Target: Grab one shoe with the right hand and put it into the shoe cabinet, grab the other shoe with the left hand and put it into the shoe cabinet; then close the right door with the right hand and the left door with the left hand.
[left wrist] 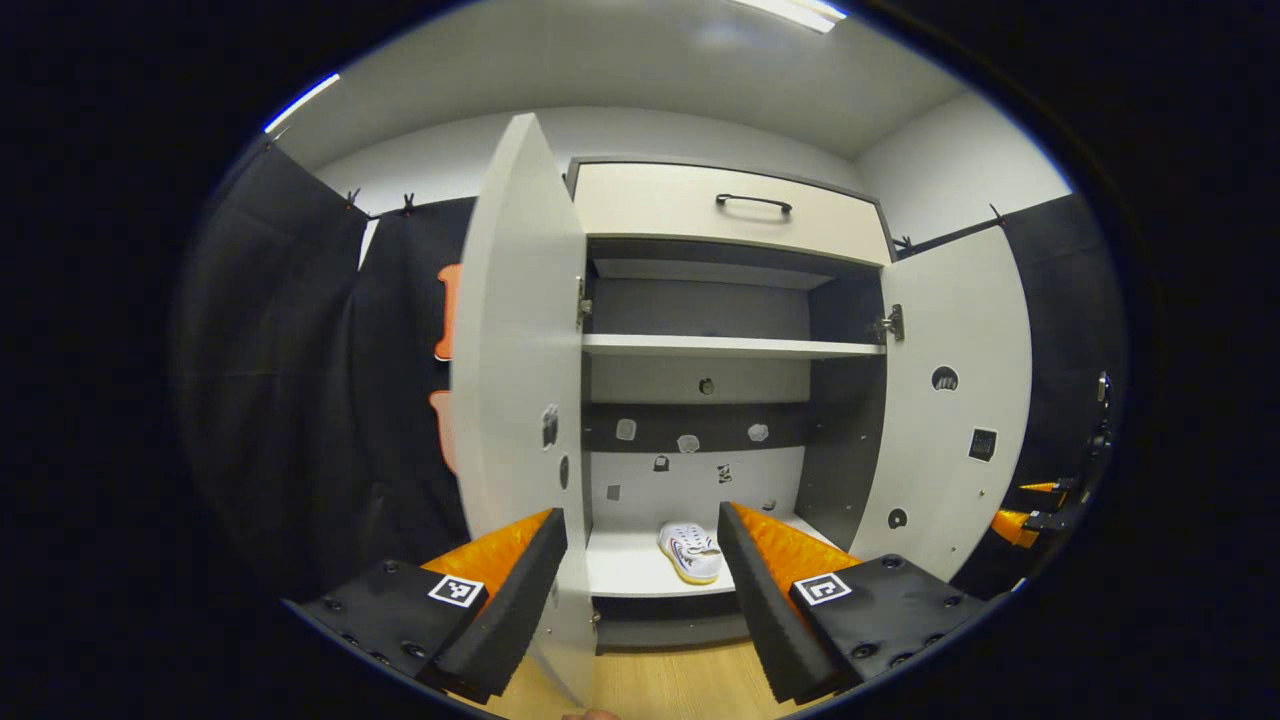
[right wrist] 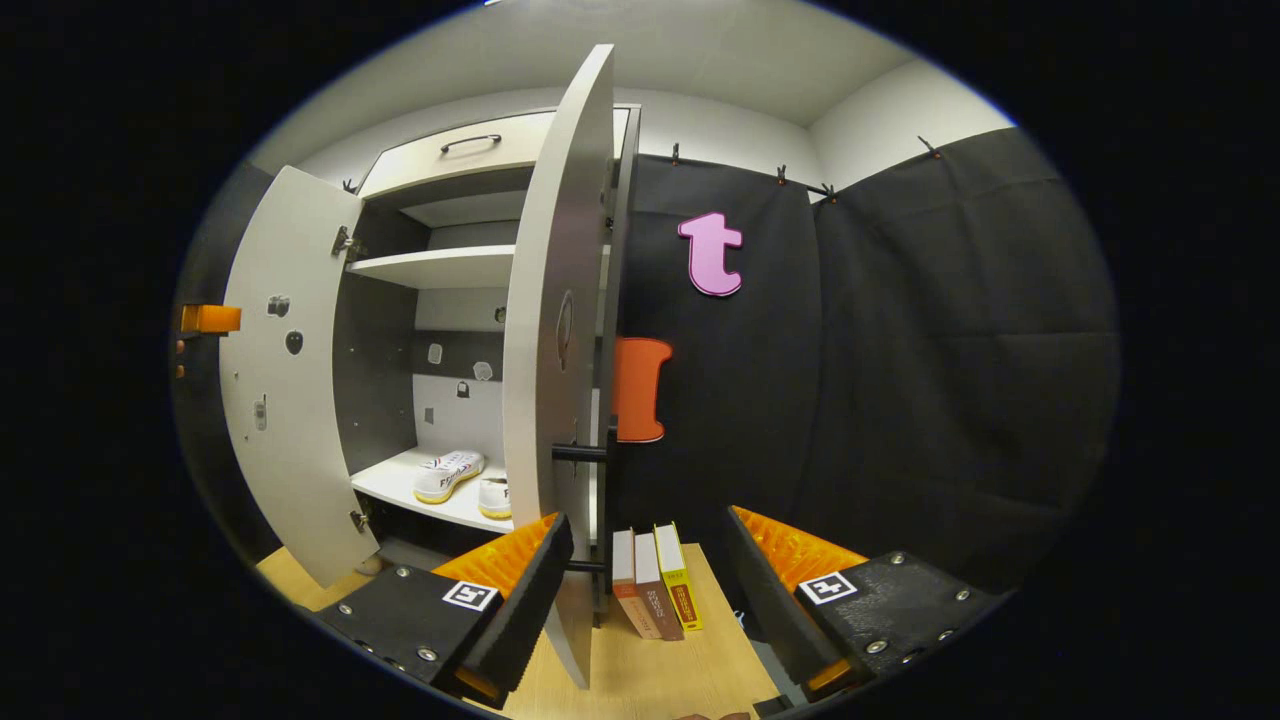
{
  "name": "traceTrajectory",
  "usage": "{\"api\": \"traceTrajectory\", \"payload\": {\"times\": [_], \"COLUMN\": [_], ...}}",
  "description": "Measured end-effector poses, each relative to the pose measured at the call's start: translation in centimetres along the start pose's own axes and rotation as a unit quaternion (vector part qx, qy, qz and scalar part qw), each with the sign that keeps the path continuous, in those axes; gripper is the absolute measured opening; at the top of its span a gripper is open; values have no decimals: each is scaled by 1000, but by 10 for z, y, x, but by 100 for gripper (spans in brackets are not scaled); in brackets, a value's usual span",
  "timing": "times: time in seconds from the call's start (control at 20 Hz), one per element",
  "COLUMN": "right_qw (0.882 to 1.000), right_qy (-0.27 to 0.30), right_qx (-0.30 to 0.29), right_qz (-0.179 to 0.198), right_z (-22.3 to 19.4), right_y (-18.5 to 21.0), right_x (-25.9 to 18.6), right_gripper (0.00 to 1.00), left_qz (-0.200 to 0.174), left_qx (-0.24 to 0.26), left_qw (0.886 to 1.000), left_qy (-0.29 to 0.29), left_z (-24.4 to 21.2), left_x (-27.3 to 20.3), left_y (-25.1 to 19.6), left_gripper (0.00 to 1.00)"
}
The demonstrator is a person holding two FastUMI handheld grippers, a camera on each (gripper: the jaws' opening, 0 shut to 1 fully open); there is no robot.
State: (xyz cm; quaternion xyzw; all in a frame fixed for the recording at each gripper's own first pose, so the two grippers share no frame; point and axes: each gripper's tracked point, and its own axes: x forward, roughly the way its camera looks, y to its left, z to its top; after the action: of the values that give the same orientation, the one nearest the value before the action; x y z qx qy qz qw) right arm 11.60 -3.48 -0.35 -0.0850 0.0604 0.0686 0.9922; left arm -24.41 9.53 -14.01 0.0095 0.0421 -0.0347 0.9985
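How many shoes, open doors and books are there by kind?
White shoes on the bottom shelf: 2
Open cabinet doors: 2
Books standing beside the cabinet: 3
Total: 7

White walls (left wrist: 960,160) and a white ceiling (left wrist: 650,70) close the booth, with a strip light (left wrist: 795,12) overhead and another (left wrist: 300,100) off to one side. Black cloth (right wrist: 950,350) hangs clipped along the lower walls. The floor (right wrist: 650,670) is pale wood. In the right gripper view three books (right wrist: 655,590) stand upright side by side on that wood, close against the cloth
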Motion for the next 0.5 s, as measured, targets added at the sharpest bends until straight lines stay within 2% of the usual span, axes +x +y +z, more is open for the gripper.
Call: {"api": "traceTrajectory", "payload": {"times": [0.25, 0.5], "right_qw": [1000, 999], "right_qy": [-6, -14], "right_qx": [-19, -13], "right_qz": [22, 38], "right_z": [4, 9], "right_y": [15, 39], "right_x": [-2, -4], "right_gripper": [89, 70], "left_qz": [36, 40], "left_qx": [-1, -5], "left_qw": [999, 999], "left_qy": [-6, -11], "left_z": [1, 3], "left_x": [-37, -48], "left_y": [39, 52], "left_gripper": [97, 96]}}
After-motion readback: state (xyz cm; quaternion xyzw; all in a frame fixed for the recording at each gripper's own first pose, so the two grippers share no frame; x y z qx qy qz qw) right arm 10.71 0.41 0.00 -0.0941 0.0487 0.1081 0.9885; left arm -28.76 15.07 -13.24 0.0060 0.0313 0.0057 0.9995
